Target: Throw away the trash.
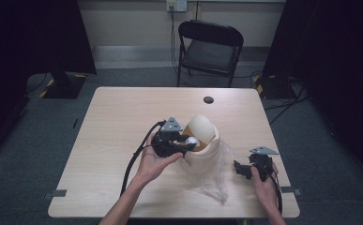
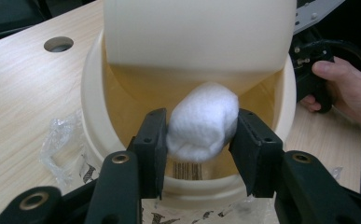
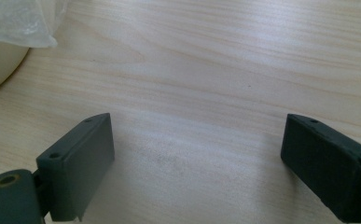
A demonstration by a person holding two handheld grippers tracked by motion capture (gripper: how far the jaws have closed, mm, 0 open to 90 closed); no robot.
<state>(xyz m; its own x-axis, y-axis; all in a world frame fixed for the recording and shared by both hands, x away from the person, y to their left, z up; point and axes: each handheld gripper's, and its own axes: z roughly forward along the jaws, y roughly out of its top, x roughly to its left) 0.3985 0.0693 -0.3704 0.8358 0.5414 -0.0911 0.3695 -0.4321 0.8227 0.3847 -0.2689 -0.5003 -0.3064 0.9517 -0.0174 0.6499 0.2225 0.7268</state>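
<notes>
Two black jaws of the left gripper (image 2: 201, 140) clamp a white, fluffy ball of crumpled tissue or wadding (image 2: 202, 122), pressing it on both flanks. In the high view that soft white wad (image 1: 192, 140) hangs at the mouth of a cream plastic bin with a swing flap (image 1: 202, 140), at about nine o'clock on its rim; in the left gripper view it sits just inside the opening, under the tilted cream flap (image 2: 197, 37).

It looks very light and squashy, neither slippery nor fragile, so a squeeze across its middle, as now, should hold it, while a harder pinch would only flatten it. It may cling to the pads on release.

At the bin's four o'clock, the right gripper (image 1: 250, 169) rests on the pale wooden table (image 1: 118, 122), jaws wide apart with nothing between them, beside crinkled clear plastic wrap (image 1: 219, 180).
</notes>
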